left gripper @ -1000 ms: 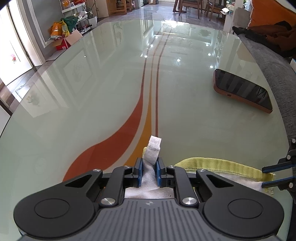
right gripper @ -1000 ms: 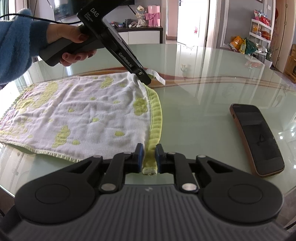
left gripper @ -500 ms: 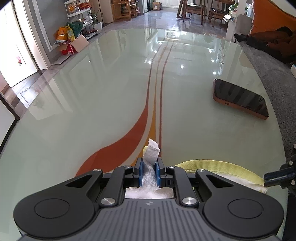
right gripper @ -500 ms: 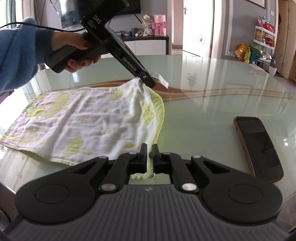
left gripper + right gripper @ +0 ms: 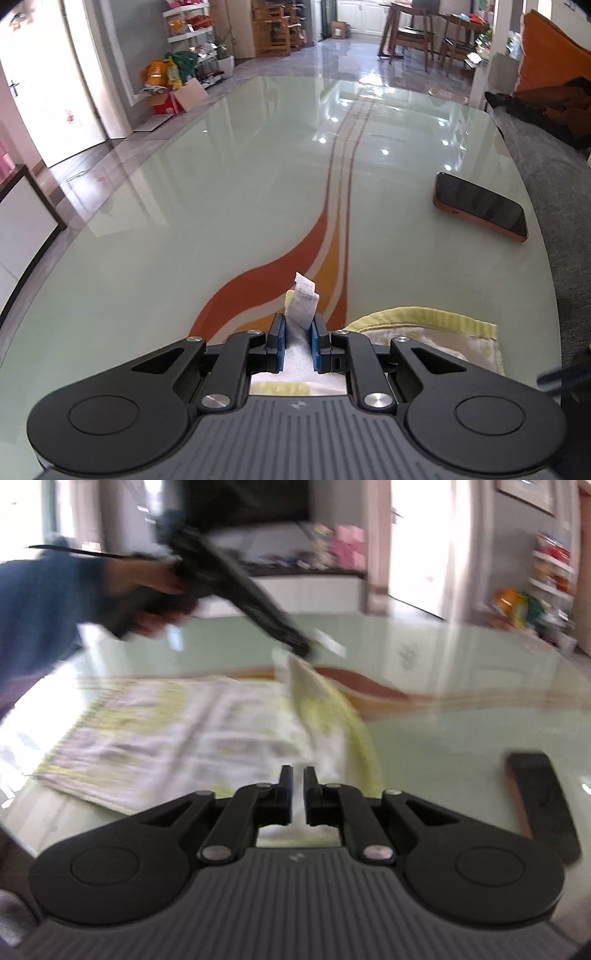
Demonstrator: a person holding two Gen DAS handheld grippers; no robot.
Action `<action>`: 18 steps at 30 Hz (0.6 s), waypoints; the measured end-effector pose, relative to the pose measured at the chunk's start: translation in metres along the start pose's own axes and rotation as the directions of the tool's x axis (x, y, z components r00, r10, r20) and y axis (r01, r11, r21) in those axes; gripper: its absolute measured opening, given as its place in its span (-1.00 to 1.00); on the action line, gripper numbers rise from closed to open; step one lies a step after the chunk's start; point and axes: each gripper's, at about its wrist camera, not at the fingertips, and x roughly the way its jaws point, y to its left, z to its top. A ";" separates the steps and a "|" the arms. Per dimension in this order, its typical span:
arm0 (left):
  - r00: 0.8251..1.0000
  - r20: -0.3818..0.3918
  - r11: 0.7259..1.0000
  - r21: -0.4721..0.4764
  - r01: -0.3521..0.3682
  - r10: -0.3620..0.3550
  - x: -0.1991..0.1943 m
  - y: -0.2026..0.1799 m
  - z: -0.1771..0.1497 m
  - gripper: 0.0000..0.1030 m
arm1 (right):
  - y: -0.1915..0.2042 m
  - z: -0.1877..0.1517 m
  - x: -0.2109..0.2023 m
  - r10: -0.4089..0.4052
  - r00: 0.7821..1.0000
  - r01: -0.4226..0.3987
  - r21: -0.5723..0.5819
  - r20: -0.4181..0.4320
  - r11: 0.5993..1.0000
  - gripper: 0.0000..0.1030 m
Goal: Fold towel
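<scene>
The white towel with yellow patches and a yellow border (image 5: 166, 731) lies spread on the glass table (image 5: 461, 686), and its far right corner is lifted. My left gripper (image 5: 298, 323) is shut on that corner, with a white care label (image 5: 304, 301) sticking up between the blue pads. In the blurred right wrist view the left gripper (image 5: 303, 648) hangs above the table, held by a hand in a blue sleeve. My right gripper (image 5: 298, 775) is at the towel's near right edge. Its jaws are opening, a narrow gap shows between them, and no cloth is pinched there.
A dark phone in a brown case (image 5: 480, 206) lies on the table to the right of the towel, also seen as the phone (image 5: 543, 797). An orange and yellow stripe (image 5: 266, 288) runs across the glass. A grey sofa (image 5: 554, 184) borders the table's right edge.
The left gripper has lifted the towel corner higher off the table and carried it along. The right gripper's jaws, shut on the yellow edge before, have parted from it.
</scene>
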 end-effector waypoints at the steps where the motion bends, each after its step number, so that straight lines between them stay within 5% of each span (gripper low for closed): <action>1: 1.000 0.001 1.000 -0.003 0.000 0.000 -0.001 0.000 -0.002 -0.70 | -0.007 -0.003 0.006 -0.029 0.999 0.029 0.018 -0.023 0.999 -0.49; 2: 1.000 0.000 1.000 0.001 0.003 -0.003 0.000 -0.001 -0.003 -0.70 | -0.013 -0.006 0.013 -0.053 0.997 0.054 0.023 -0.050 0.998 -0.34; 7: 1.000 -0.012 1.000 0.014 0.017 -0.016 0.009 -0.004 -0.007 -0.70 | -0.027 -0.010 0.036 -0.077 0.994 0.077 0.004 -0.082 0.997 -0.35; 18: 0.999 -0.038 1.000 -0.011 0.019 -0.019 0.019 0.006 -0.015 -0.70 | -0.019 -0.006 0.044 -0.058 0.996 0.051 -0.098 -0.075 0.994 -0.72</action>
